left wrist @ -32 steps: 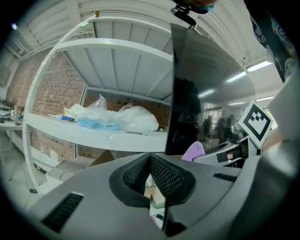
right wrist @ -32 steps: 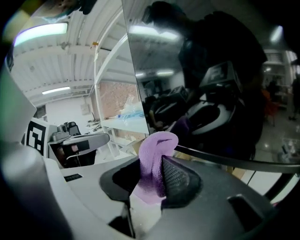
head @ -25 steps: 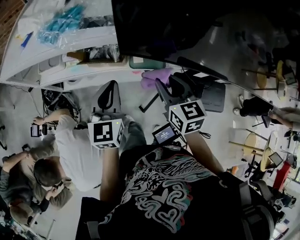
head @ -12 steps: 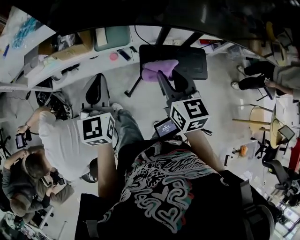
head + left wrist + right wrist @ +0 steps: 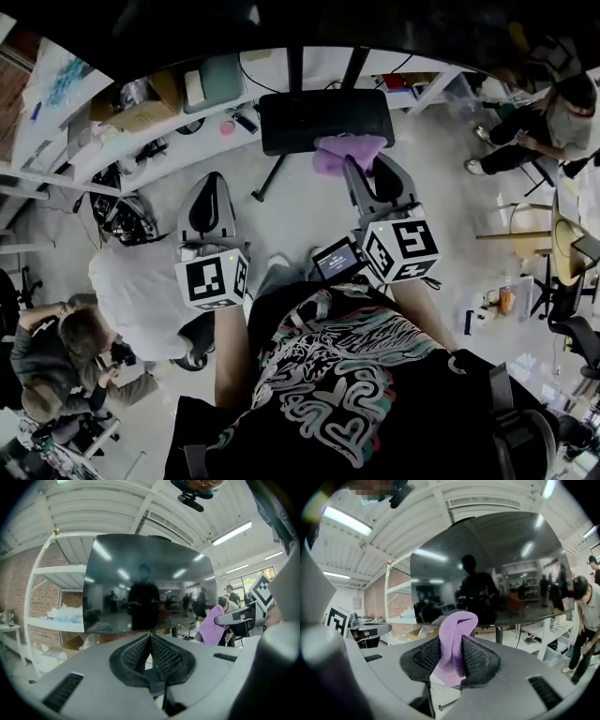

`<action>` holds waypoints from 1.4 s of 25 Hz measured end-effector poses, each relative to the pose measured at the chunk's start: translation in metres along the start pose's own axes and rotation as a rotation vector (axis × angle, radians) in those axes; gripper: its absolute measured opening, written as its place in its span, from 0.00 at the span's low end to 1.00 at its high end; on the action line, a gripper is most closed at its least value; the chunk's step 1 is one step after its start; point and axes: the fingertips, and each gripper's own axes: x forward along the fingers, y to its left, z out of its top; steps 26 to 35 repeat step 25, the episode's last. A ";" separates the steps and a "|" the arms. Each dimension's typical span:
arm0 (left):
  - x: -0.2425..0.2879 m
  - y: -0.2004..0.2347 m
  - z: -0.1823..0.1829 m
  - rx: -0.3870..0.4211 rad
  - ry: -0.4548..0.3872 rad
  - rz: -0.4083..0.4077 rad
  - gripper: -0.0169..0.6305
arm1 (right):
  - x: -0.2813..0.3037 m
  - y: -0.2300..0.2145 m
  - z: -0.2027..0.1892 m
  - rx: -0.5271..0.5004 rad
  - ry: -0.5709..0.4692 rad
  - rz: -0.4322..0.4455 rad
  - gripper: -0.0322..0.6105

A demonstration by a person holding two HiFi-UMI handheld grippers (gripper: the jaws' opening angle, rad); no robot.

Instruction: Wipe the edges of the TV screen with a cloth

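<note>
Right hand-held gripper point(image 5: 450, 645): my jaws clamped on cloth point(image 5: 457, 629), swung round to face TV point(image 5: 497, 573); wiping not begun. Left hand-held gripper point(image 5: 150, 641): closed, empty.

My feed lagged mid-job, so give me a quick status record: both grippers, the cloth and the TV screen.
left gripper: jaws together, nothing between them
right gripper: shut on purple cloth, whose folded end sticks out past the jaws
TV screen: dark, reflective, in front of both grippers
cloth to screen contact: cannot tell
</note>
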 end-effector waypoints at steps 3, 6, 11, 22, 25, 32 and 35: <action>-0.015 -0.007 0.010 0.003 -0.028 -0.008 0.05 | -0.021 0.002 0.006 -0.020 -0.021 -0.020 0.27; -0.027 -0.011 0.017 0.018 -0.033 -0.026 0.05 | -0.034 0.007 0.006 -0.011 -0.032 -0.053 0.27; -0.045 -0.020 0.026 0.021 -0.040 -0.044 0.05 | -0.060 0.013 0.009 -0.001 -0.040 -0.073 0.27; -0.046 -0.020 0.036 0.029 -0.060 -0.070 0.05 | -0.069 0.018 0.015 -0.031 -0.049 -0.107 0.27; -0.054 -0.028 0.040 0.036 -0.058 -0.079 0.05 | -0.080 0.019 0.016 -0.025 -0.056 -0.110 0.27; -0.054 -0.028 0.040 0.036 -0.058 -0.079 0.05 | -0.080 0.019 0.016 -0.025 -0.056 -0.110 0.27; -0.054 -0.028 0.040 0.036 -0.058 -0.079 0.05 | -0.080 0.019 0.016 -0.025 -0.056 -0.110 0.27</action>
